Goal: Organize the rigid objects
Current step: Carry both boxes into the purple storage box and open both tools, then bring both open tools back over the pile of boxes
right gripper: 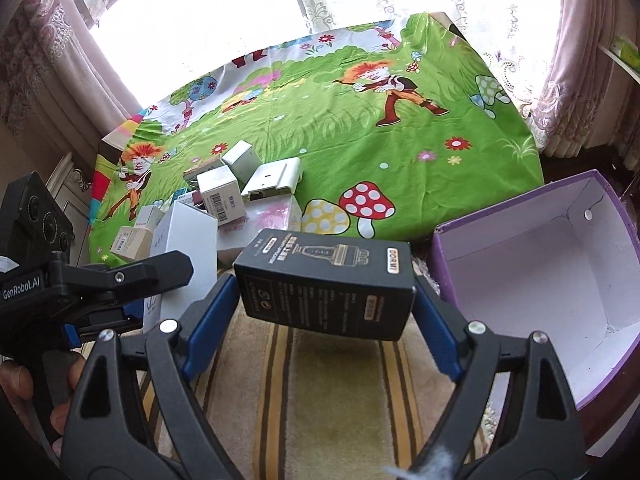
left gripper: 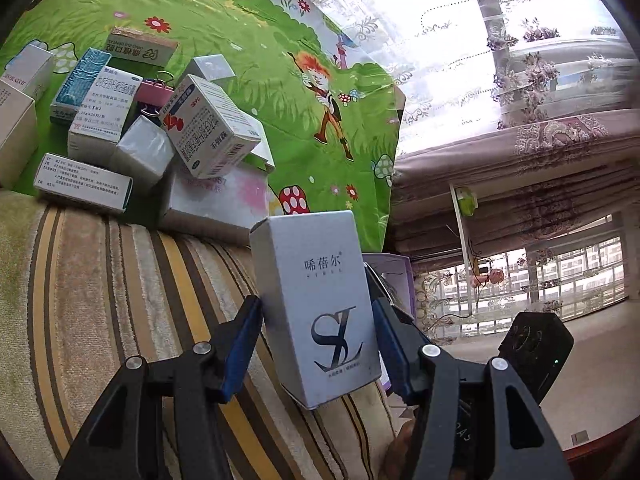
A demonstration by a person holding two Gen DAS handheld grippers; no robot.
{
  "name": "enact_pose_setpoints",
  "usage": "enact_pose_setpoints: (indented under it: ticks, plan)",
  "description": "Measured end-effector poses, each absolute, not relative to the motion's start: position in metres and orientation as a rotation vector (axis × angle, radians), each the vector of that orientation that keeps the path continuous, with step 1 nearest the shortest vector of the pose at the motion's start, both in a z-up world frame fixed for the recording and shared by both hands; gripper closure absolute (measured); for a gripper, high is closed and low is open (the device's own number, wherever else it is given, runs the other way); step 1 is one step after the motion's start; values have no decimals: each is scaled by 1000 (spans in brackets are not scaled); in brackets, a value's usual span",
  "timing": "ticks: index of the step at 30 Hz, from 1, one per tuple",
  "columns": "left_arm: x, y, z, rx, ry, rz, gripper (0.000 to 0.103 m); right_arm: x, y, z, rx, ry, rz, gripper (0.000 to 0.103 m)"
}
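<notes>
My left gripper (left gripper: 316,336) is shut on a tall white carton (left gripper: 316,304) with an "SL" logo, held upright above the striped cushion. It also shows in the right wrist view (right gripper: 184,240), with the left gripper (right gripper: 160,276) at the left. My right gripper (right gripper: 324,312) is shut on a black box (right gripper: 328,284) with gold print, held sideways above the cushion, left of an empty purple-walled box (right gripper: 540,280). A pile of small medicine cartons (left gripper: 132,124) lies on the green cartoon cloth, ahead and left of both grippers; it also shows in the right wrist view (right gripper: 224,192).
The green cartoon cloth (right gripper: 360,128) covers a raised surface by the curtained window. A pink binder clip (left gripper: 154,92) lies among the cartons. The striped cushion (left gripper: 100,300) lies below both grippers. The purple box's corner (left gripper: 394,276) shows behind the white carton.
</notes>
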State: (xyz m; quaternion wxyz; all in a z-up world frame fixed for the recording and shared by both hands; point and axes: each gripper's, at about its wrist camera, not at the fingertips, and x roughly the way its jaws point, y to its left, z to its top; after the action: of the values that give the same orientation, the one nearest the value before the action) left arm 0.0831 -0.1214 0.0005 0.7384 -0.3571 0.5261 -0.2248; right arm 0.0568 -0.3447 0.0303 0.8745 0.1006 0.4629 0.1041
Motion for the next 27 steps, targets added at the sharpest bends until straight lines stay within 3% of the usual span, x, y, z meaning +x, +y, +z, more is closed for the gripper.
enact_pose_setpoints:
  ticks: [13, 15, 17, 20, 27]
  plan:
    - [88, -245, 6, -658, 1259, -743, 46, 21, -490, 34, 371, 853, -83, 14]
    - [87, -260, 4, -632, 1270, -761, 43, 16, -500, 34, 356, 840, -124, 14]
    - [85, -271, 3, -602, 1284, -779, 27, 12, -507, 32, 343, 815, -156, 13]
    - [81, -276, 7, -575, 1270, -797, 20, 6, -513, 29, 343, 775, -189, 5]
    - [72, -258, 31, -503, 1097, -778, 20, 4, -501, 32, 262, 722, -142, 4]
